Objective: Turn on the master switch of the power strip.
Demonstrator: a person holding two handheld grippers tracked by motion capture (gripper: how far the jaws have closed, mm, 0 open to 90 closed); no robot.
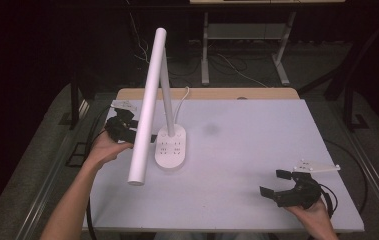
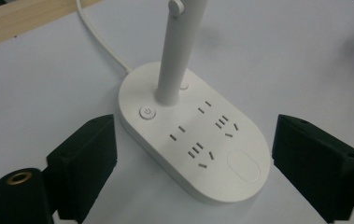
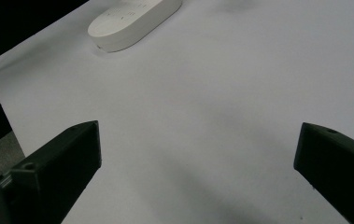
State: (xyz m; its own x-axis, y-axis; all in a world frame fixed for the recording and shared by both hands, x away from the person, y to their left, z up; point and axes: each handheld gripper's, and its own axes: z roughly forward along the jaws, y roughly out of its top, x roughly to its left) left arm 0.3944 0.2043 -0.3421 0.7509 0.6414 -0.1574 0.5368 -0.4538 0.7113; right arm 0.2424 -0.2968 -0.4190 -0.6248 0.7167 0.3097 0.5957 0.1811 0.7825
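Note:
A white desk lamp stands left of the table's middle. Its oval base point(image 1: 171, 148) carries several sockets, and its long head bar point(image 1: 147, 105) slants down toward the front. In the left gripper view the base point(image 2: 240, 163) lies between the jaws, with a round power button point(image 2: 147, 112), the stem point(image 2: 174, 60) and a white cord point(image 2: 101, 43). My left gripper point(image 1: 127, 127) is open just left of the base, partly hidden behind the bar. My right gripper point(image 1: 274, 183) is open and holds nothing, low over the front right of the table. The base point(image 3: 132, 21) lies far ahead of it.
The white tabletop point(image 1: 257, 135) has a wooden strip point(image 1: 212, 93) along its back edge. Behind it on the dark floor are cables point(image 1: 237, 67) and the metal legs of another desk point(image 1: 205, 50). Black cables trail from both grippers off the table's sides.

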